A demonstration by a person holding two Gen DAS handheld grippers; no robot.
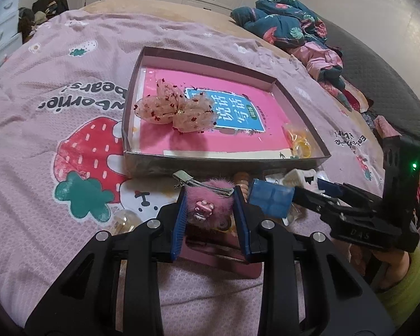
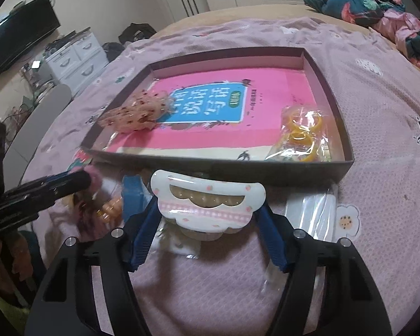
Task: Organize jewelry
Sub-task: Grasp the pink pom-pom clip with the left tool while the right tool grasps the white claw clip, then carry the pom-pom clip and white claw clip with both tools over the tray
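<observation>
My left gripper [image 1: 210, 196] is shut on a pink fluffy hair clip [image 1: 210, 207] with a metal clasp, held just in front of the dark box [image 1: 224, 165]. In the right wrist view, my right gripper [image 2: 208, 204] is shut on a white cloud-shaped card of beads [image 2: 207, 184], its blue fingers [image 2: 145, 229] pressing the card's two sides. Inside the box [image 2: 347, 145] lie a pink book [image 2: 271, 117], a tulle bow [image 1: 173, 109] and a bag of yellow rings [image 2: 302, 131]. The right gripper [image 1: 302, 184] enters the left view from the right.
A blue square piece [image 1: 270, 198] and an orange beaded item [image 1: 242, 182] lie between the grippers on the pink strawberry bedspread [image 1: 70, 112]. Clear bags [image 2: 313, 210] sit right of the card. Crumpled clothes [image 1: 288, 22] are heaped at the bed's far right.
</observation>
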